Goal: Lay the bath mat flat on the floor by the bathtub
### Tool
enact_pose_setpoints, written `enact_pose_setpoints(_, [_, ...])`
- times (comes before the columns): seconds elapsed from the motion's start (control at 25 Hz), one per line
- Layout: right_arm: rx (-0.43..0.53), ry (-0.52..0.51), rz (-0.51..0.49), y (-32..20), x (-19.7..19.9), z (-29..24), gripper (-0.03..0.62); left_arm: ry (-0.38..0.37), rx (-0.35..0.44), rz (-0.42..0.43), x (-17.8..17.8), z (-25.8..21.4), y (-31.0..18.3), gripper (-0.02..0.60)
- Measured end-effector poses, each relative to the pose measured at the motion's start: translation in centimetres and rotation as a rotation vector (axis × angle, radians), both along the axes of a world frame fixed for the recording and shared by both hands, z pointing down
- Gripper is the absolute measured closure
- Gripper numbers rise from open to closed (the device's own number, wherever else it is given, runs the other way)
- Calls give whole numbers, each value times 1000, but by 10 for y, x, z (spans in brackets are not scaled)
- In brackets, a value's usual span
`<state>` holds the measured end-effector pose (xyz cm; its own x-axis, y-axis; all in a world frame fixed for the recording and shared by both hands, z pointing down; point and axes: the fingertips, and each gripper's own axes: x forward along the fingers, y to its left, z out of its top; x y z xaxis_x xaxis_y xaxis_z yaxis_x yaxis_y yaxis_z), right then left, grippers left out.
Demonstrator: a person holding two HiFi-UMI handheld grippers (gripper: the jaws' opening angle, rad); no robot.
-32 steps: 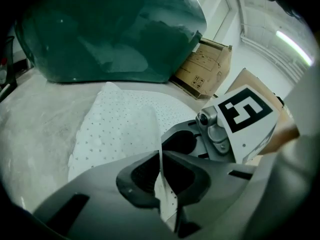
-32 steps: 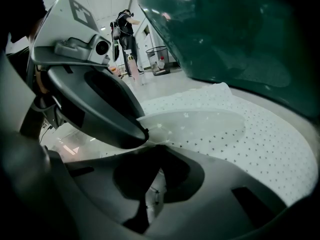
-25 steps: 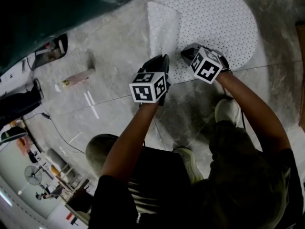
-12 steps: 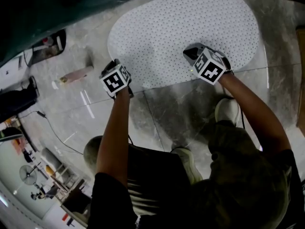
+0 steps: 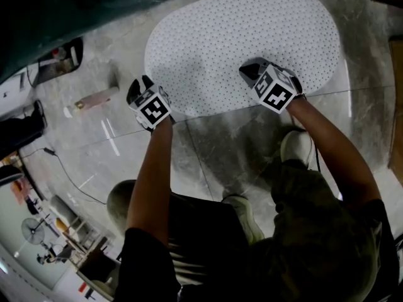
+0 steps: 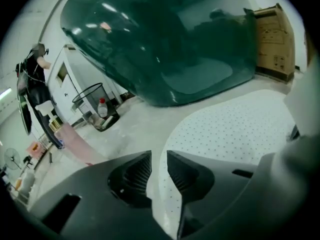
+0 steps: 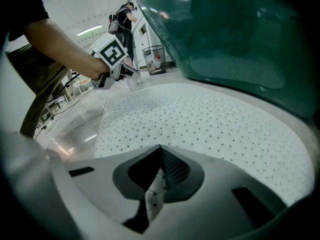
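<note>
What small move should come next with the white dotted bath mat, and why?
Probably open the right tool. The white dotted oval bath mat lies flat on the grey marble floor by the dark green bathtub. The left tool is opening its jaws around the mat's edge, while the right tool pinches that edge shut.

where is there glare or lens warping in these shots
Head view: the dark green glossy bathtub sinks to near black, while the white dotted oval bath mat is bright; light streaks glare on the grey marble floor. Left gripper view: bright glints dot the tub. Right gripper view: fisheye bows the mat's edge.
</note>
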<state>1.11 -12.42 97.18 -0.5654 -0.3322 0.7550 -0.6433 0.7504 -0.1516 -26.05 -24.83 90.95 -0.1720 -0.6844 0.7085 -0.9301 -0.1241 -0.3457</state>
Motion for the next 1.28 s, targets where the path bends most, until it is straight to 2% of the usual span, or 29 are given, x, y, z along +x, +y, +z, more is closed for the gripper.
enact_pose_setpoints(0.04, [1, 1, -2, 0, 0, 0, 572, 36, -3, 21, 8, 3, 1, 488])
enact_pose_setpoints(0.12, [8, -8, 16, -3, 2, -1, 572, 154, -41, 88, 39, 15, 8, 495])
enact_pose_setpoints(0.16, [17, -27, 57, -6, 4, -3, 572, 226, -67, 108, 56, 23, 15, 495])
enact_pose_setpoints(0.24, [51, -85, 204, -15, 15, -14, 572, 337, -122, 92, 77, 41, 29, 517])
enact_pose_setpoints(0.32, [80, -75, 317, -18, 36, -23, 572, 385, -195, 83, 83, 62, 41, 522])
enact_pose_setpoints(0.4, [86, 19, 359, -13, 66, -20, 572, 408, -231, 100, 83, 72, 45, 523])
enact_pose_setpoints(0.48, [54, 57, 404, -3, 98, -11, 572, 430, -241, 96, 84, 72, 45, 525])
enact_pose_setpoints(0.56, [13, 21, 445, 7, 120, -4, 572, 434, -237, 84, 85, 72, 47, 526])
enact_pose_setpoints(0.68, [-7, -37, 465, 9, 128, -4, 572, 431, -216, 78, 87, 73, 49, 526])
enact_pose_setpoints(0.88, [20, -110, 536, 17, 144, -44, 572, 394, -181, 140, 91, 65, 53, 537])
enact_pose_setpoints(0.96, [31, -135, 568, 31, 154, -73, 572, 381, -156, 185, 96, 43, 61, 561])
enact_pose_setpoints(1.04, [19, -165, 598, 45, 160, -98, 572, 419, -131, 206, 99, 14, 69, 562])
enact_pose_setpoints(1.16, [-32, -169, 601, 57, 167, -121, 572, 507, -102, 121, 89, -27, 85, 563])
enact_pose_setpoints(1.28, [-69, -133, 658, 63, 181, -143, 572, 542, -107, 74, 84, -68, 108, 561])
